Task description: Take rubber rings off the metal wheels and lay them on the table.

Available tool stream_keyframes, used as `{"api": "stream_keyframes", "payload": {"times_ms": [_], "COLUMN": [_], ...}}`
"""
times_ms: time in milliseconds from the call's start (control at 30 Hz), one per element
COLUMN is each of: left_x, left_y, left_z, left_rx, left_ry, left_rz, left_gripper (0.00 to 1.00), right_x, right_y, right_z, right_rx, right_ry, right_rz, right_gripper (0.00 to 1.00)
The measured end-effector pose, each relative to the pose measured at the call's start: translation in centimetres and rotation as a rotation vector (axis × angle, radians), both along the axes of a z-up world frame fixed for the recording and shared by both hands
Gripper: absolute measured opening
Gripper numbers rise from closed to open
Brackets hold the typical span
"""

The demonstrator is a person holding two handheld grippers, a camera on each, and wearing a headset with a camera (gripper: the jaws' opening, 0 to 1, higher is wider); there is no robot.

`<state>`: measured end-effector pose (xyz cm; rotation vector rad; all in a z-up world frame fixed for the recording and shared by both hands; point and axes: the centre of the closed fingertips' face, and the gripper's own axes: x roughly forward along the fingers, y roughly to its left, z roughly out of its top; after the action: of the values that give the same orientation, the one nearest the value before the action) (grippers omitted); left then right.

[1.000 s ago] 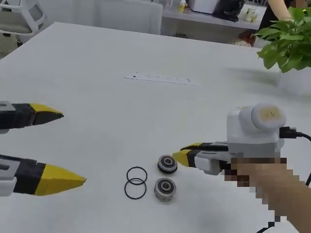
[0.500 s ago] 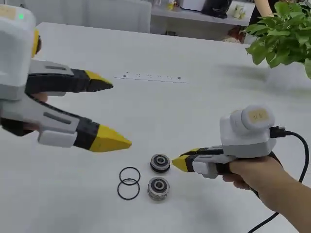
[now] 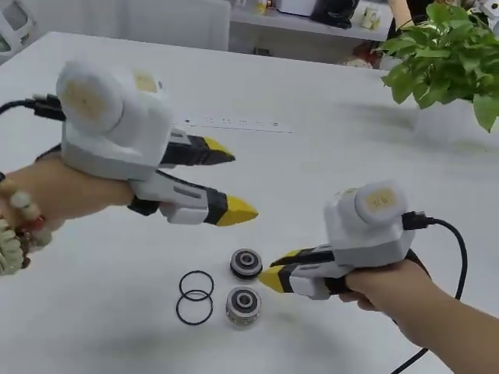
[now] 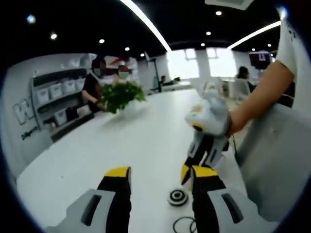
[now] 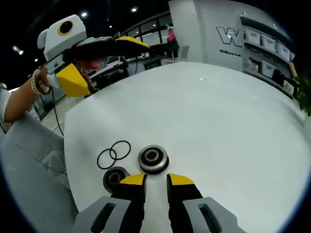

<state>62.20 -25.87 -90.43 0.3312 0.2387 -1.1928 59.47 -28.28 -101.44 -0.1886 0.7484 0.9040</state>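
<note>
Since a second ago the left gripper [image 3: 232, 183] has swung in from the table's edge and now hangs above and behind the wheels. The wheels and rings lie where they did. The right gripper [image 3: 273, 271] keeps its tips by the farther wheel.

The white table [image 3: 351, 148] carries everything, with a leafy plant [image 3: 440, 51] well beyond the right gripper's fingers. The left gripper's jaws are spread wide and hold nothing. In the left gripper view one wheel [image 4: 178, 197] shows through the gap between them, down on the table and clear of both fingers.

The right gripper's jaws are drawn nearly together, with a slim strip of table showing between them, and they grip nothing. The farther wheel [image 3: 246, 264] sits just ahead of their tips. Whether the tips touch it I cannot tell. The nearer wheel [image 3: 243, 301] stands just beside the first, off to the left of the right gripper's fingers. Whether either wheel still wears rubber is too small to make out.

Two black rubber rings [image 3: 195, 296] lie flat on the table, overlapping each other, just beyond the wheels from the right gripper's tips. A flat white strip [image 3: 234, 122] lies on the table well past the left gripper's fingers, and a black cable [image 3: 456, 241] trails from the right gripper's rear.
</note>
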Motion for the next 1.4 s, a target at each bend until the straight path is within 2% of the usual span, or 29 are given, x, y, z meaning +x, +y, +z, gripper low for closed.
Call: {"api": "stream_keyframes", "payload": {"times_ms": [33, 100, 133, 167, 267, 333, 367, 433, 500, 567, 700, 767, 800, 833, 867, 967, 1200, 1300, 1400], "left_x": [0.2, 0.4, 0.4, 0.3, -0.7, -0.7, -0.6, -0.7, -0.7, -0.8, -1.0, -1.2, -1.6, -1.4, -1.4, -1.3, -1.5, -1.7, -1.7], "left_y": [-0.1, 0.0, -0.1, -0.2, -0.9, -1.0, -0.9, -1.1, -1.4, -1.5, -1.4, -1.3, -1.2, -1.4, -1.2, -1.2, -1.1, -1.1, -1.1], "left_z": [-0.6, -2.4, -3.2, -3.6, -5.1, -6.2, -7.0, -7.7, -8.0, -8.2, -9.0, -9.5, -9.9, -9.4, -9.7, -9.7, -9.3, -9.5, -9.5], "left_rx": [0.004, 0.053, 0.064, 0.062, 0.040, 0.062, 0.092, 0.096, 0.086, 0.085, 0.112, 0.113, 0.125, 0.088, 0.099, 0.093, 0.098, 0.103, 0.105], "left_ry": [-0.004, -0.018, -0.015, -0.008, 0.068, 0.068, 0.072, 0.087, 0.113, 0.119, 0.124, 0.156, 0.185, 0.175, 0.181, 0.198, 0.197, 0.200, 0.202], "left_rz": [0.005, 0.016, 0.020, 0.019, 0.001, 0.007, 0.020, 0.021, 0.029, 0.031, 0.030, 0.035, 0.031, 0.038, 0.038, 0.052, 0.058, 0.048, 0.047], "left_gripper": [0.47, 0.39, 0.36, 0.35, 0.35, 0.31, 0.28, 0.24, 0.24, 0.24, 0.21, 0.21, 0.22, 0.21, 0.20, 0.17, 0.14, 0.14, 0.14], "right_x": [0.0, 0.1, 0.1, 0.2, 0.2, 0.3, 0.2, 0.1, 0.1, 0.1, 0.0, 0.1, 0.1, 0.1, 0.0, 0.0, 0.0, 0.4, 0.3], "right_y": [0.0, 0.1, 0.1, 0.1, 0.1, 0.1, 0.1, 0.2, 0.2, 0.2, 0.3, 0.4, 0.4, 0.4, 0.5, 0.7, 0.9, 1.0, 1.0], "right_z": [0.0, 0.1, 0.1, 0.2, 0.1, 0.0, 0.0, -0.1, -0.3, -0.3, -0.3, -0.2, -0.2, -0.2, -0.2, -0.3, -0.5, -0.4, -0.4], "right_rx": [0.001, 0.007, 0.014, 0.018, 0.022, 0.020, 0.024, 0.023, 0.013, 0.013, 0.012, 0.017, 0.018, 0.018, 0.020, 0.021, 0.005, 0.026, 0.023], "right_ry": [-0.001, 0.000, -0.001, 0.001, 0.004, 0.005, 0.010, 0.015, 0.016, 0.016, 0.016, 0.013, 0.012, 0.012, 0.012, 0.012, -0.003, -0.003, -0.004], "right_rz": [0.000, -0.005, -0.009, -0.012, -0.018, -0.021, -0.023, -0.021, -0.017, -0.015, -0.011, -0.010, -0.009, -0.009, -0.005, 0.001, 0.014, -0.008, -0.001], "right_gripper": [0.14, 0.14, 0.14, 0.14, 0.14, 0.14, 0.15, 0.15, 0.16, 0.16, 0.16, 0.16, 0.16, 0.16, 0.16, 0.16, 0.18, 0.20, 0.22]}}
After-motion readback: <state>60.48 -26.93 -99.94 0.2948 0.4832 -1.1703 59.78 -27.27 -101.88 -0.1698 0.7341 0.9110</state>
